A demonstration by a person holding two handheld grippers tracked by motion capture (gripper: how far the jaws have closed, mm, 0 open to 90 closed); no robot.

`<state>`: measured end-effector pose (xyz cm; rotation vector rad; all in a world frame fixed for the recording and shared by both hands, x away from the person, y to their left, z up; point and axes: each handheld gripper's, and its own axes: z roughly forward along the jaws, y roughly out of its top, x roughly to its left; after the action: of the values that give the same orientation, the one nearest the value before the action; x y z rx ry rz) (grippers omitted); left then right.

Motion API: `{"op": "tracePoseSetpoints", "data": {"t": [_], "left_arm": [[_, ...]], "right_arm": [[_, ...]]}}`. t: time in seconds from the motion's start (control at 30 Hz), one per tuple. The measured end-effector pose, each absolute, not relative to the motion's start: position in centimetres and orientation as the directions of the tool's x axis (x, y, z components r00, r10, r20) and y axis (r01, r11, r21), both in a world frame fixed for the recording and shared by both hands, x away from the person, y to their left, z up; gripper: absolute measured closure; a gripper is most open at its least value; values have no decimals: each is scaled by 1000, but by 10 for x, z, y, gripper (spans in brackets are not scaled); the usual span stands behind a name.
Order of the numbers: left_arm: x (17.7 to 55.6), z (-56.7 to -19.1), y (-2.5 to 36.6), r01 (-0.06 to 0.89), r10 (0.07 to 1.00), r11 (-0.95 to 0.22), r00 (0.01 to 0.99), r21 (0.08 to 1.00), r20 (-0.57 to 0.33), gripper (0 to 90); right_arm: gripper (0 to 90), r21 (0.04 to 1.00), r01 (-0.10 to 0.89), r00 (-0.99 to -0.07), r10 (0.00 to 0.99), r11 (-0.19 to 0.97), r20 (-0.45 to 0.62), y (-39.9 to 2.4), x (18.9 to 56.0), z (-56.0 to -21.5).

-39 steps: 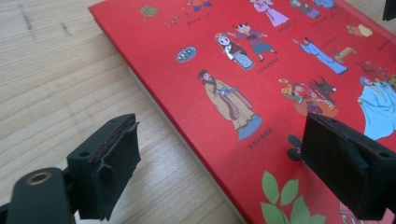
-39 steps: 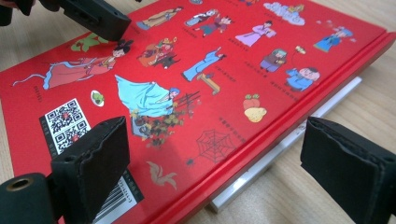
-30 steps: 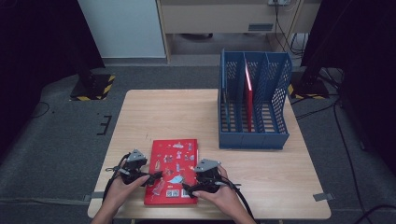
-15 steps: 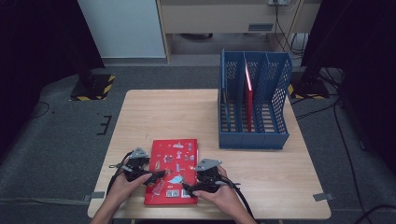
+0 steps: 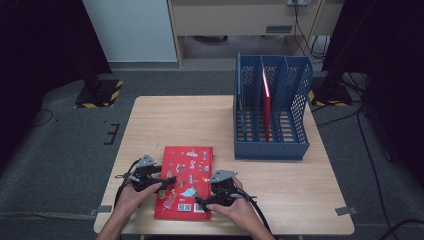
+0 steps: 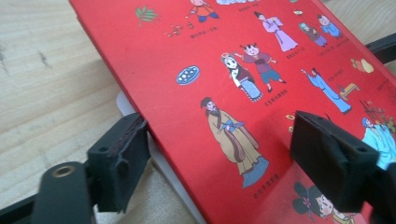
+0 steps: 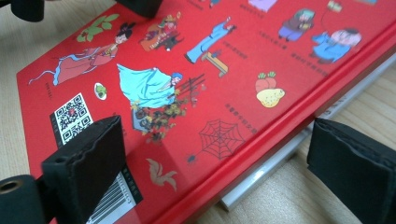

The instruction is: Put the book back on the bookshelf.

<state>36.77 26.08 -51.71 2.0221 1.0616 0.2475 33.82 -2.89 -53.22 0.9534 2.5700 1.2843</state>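
Note:
A red picture book [image 5: 187, 172] lies flat near the table's front edge. My left gripper [image 5: 161, 182] is at its left edge and my right gripper [image 5: 202, 202] at its lower right corner. In the left gripper view the left gripper [image 6: 219, 149] has just been closing with the book's edge [image 6: 210, 70] between its jaws. One pad is wedged against the slightly raised edge, and the other rests on the cover. In the right gripper view the right gripper [image 7: 217, 154] stands wide, one jaw over the cover [image 7: 196, 60] and the other out over the wood beyond the edge.
A blue file rack [image 5: 272, 145] stands at the back right of the wooden table [image 5: 180, 120], with a thin red book [image 5: 266, 105] upright in a middle slot. Bare wood lies between the rack and the flat book. Cables trail from both grippers off the front edge.
The left gripper has shifted slightly at the book's left edge. The right hand and the book have stayed put.

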Motion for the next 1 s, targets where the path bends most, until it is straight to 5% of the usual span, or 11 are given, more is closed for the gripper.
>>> {"op": "tracePoseSetpoints", "data": {"t": [0.57,1.0], "left_arm": [[368,-515,258,597,742,-321,641,735,-196,256],[366,-509,260,584,741,-305,642,752,-197,305]], "right_arm": [[6,744,542,-764,598,391,243,-27,353,-536],[79,742,556,-742,625,374,241,-29,359,-525]]}}
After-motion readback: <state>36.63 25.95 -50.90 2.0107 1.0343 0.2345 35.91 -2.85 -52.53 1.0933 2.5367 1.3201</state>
